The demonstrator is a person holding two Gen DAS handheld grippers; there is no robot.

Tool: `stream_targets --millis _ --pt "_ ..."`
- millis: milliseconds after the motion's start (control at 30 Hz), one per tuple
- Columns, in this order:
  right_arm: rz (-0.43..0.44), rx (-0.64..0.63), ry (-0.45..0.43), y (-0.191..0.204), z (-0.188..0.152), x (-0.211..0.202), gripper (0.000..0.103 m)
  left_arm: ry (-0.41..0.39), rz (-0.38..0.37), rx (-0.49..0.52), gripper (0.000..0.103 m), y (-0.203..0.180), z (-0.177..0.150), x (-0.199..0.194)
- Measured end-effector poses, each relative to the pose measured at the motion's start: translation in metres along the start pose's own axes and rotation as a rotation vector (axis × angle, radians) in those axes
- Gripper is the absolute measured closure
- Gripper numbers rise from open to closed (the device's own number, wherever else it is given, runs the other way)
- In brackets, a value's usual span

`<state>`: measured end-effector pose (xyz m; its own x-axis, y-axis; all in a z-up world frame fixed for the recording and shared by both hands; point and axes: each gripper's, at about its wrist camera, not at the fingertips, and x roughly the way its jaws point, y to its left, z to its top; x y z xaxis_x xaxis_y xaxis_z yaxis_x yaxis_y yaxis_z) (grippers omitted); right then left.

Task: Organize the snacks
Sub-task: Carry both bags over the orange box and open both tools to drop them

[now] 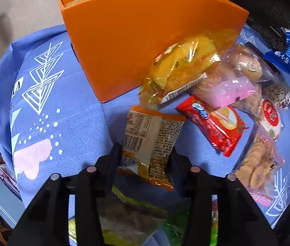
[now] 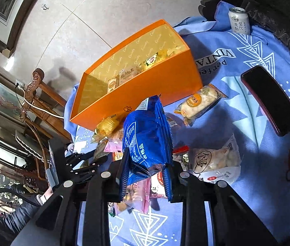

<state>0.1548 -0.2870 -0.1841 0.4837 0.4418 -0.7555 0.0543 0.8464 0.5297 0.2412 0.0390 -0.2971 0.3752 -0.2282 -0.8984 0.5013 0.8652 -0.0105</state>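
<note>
My left gripper (image 1: 145,152) points down at the blue cloth (image 1: 67,112), shut on the sides of an orange-edged snack packet (image 1: 151,131) that lies barcode side up. Just beyond stands the orange box (image 1: 128,41). In the right wrist view my right gripper (image 2: 147,170) is shut on a blue snack packet (image 2: 147,139), held up in front of the orange box (image 2: 145,96). Several small snacks (image 2: 136,69) lie inside the box. The left gripper (image 2: 81,164) shows low at the left of that view.
Loose snacks lie right of the box: a yellow cake pack (image 1: 183,67), a red packet (image 1: 214,127), pink cookie bags (image 1: 233,84) and a white bag (image 2: 216,160). A green packet (image 1: 134,215) lies under my left gripper. A phone (image 2: 270,100) and a can (image 2: 238,20) sit farther back.
</note>
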Motion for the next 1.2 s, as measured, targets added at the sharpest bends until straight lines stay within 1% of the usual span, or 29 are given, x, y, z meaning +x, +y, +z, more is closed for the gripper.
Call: stream_targets --millis 100,200,367,500,567,700,800,967,1067,1200 --pt "0.002 -0.002 -0.001 0.001 0.0 0.0 0.075 -0.012 0.004 0.0 0.062 -0.004 -0.005 -0.002" --pt "-0.002 -0.007 -0.003 0.002 0.0 -0.002 0.075 -0.033 -0.018 -0.028 0.064 -0.01 -0.006 -0.01" --pt "-0.005 -0.017 -0.013 0.002 0.0 -0.008 0.075 -0.068 -0.025 -0.037 0.065 -0.021 -0.008 -0.031" --pt "0.005 -0.021 -0.021 0.004 -0.002 -0.011 0.075 -0.096 -0.016 -0.065 0.065 -0.026 -0.012 -0.055" --pt "0.013 -0.031 -0.029 0.007 -0.002 -0.015 0.075 -0.12 -0.014 -0.08 0.065 -0.026 -0.012 -0.071" --pt "0.026 -0.061 -0.062 0.016 0.0 -0.027 0.075 -0.188 -0.001 -0.076 0.065 -0.031 -0.006 -0.106" --pt "0.043 -0.076 -0.091 0.023 0.005 -0.036 0.075 -0.253 0.002 -0.079 0.065 -0.036 0.007 -0.134" --pt "0.071 -0.12 -0.162 0.037 0.025 -0.053 0.075 -0.358 0.006 -0.101 0.065 -0.04 0.043 -0.169" --pt "0.085 -0.151 -0.21 0.048 0.044 -0.059 0.075 -0.415 -0.001 -0.12 0.065 -0.04 0.073 -0.184" --pt "0.1 -0.189 -0.27 0.063 0.08 -0.061 0.074 -0.461 0.027 -0.11 0.065 -0.037 0.114 -0.193"
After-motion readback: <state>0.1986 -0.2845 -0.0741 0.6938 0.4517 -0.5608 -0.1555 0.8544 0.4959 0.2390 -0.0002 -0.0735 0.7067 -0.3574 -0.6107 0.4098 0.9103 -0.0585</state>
